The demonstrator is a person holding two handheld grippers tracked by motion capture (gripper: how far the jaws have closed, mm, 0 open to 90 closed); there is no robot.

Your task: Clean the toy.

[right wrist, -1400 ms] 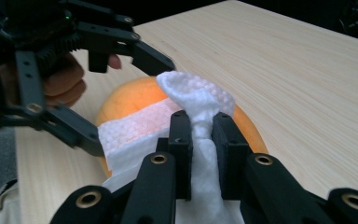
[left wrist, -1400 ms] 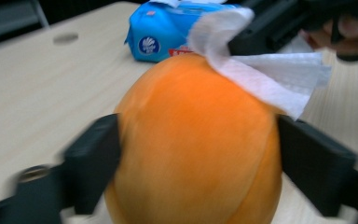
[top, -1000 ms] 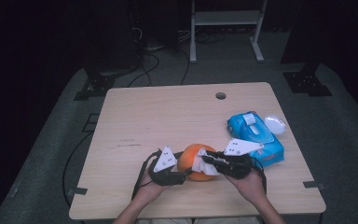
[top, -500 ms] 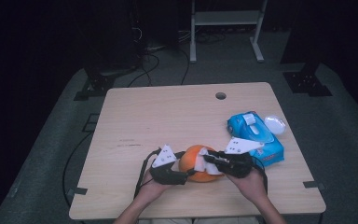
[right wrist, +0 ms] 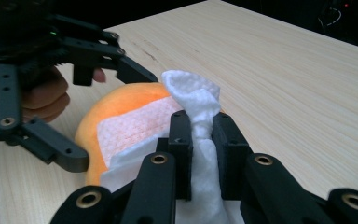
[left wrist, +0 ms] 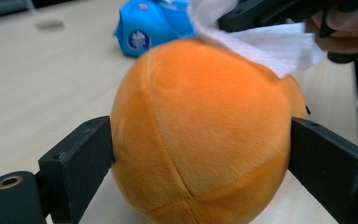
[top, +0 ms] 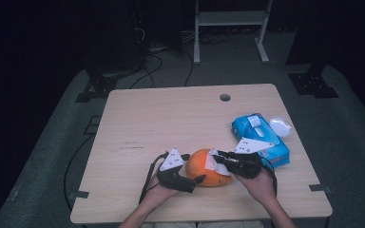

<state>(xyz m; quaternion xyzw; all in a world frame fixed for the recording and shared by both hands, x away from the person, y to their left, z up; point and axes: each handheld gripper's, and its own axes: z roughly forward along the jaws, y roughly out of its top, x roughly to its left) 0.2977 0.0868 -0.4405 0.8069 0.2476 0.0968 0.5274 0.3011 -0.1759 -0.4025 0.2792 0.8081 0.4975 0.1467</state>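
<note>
An orange plush ball lies near the table's front edge. My left gripper reaches around it from the left. Its jaws have just been opening and now stand wide, one on each side of the ball, which looks round and unsqueezed. My right gripper comes in from the right, shut on a white wipe. The wipe drapes over the ball's top. In the left gripper view the wipe hangs from the right gripper over the ball.
A blue pack of wipes lies just right of my hands, with a white round lid beside it. The wooden table has a cable hole at the back. Dark floor and a metal stand surround the table.
My left gripper's jaws have spread apart around the orange ball. The right gripper has kept the wipe on the ball's top and has barely shifted.
</note>
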